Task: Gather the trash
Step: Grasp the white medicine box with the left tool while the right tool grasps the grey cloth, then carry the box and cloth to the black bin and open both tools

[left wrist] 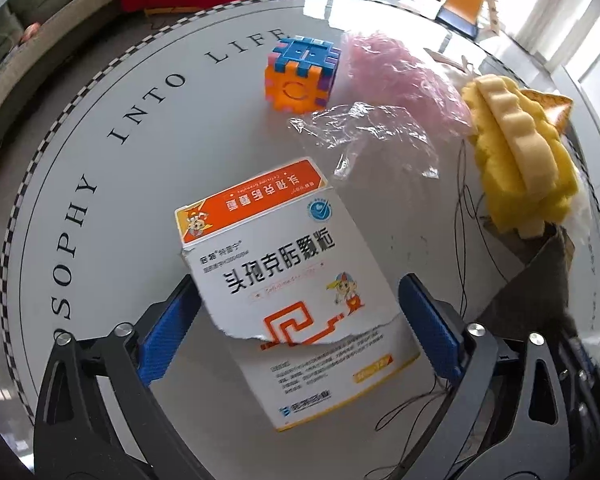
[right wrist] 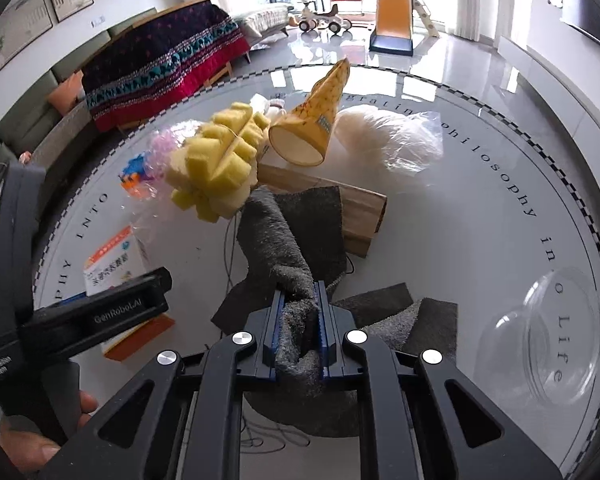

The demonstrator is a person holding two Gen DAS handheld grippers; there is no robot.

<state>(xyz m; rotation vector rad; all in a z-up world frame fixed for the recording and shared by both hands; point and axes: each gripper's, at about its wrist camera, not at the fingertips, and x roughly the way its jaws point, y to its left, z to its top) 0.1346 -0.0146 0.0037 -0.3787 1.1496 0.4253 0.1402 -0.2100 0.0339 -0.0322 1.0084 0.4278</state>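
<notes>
In the left wrist view my left gripper [left wrist: 296,296] is open, its blue pads on either side of a torn white and orange medicine box [left wrist: 292,284] lying on the round white table [left wrist: 140,168]. The box also shows in the right wrist view [right wrist: 112,260], behind the left gripper's body [right wrist: 100,312]. My right gripper [right wrist: 298,300] is shut on a grey felt cloth [right wrist: 284,240], which drapes up toward a yellow sponge [right wrist: 220,160]. The sponge [left wrist: 516,152] and the cloth [left wrist: 540,280] show at the right of the left wrist view.
A colourful puzzle cube [left wrist: 300,74], pink wrap [left wrist: 400,76] and clear film [left wrist: 372,132] lie beyond the box. A yellow paper cone [right wrist: 320,120], a wooden block [right wrist: 340,200], a white bag [right wrist: 388,136], a clear plastic lid [right wrist: 560,336] and thin thread [left wrist: 464,216] are on the table.
</notes>
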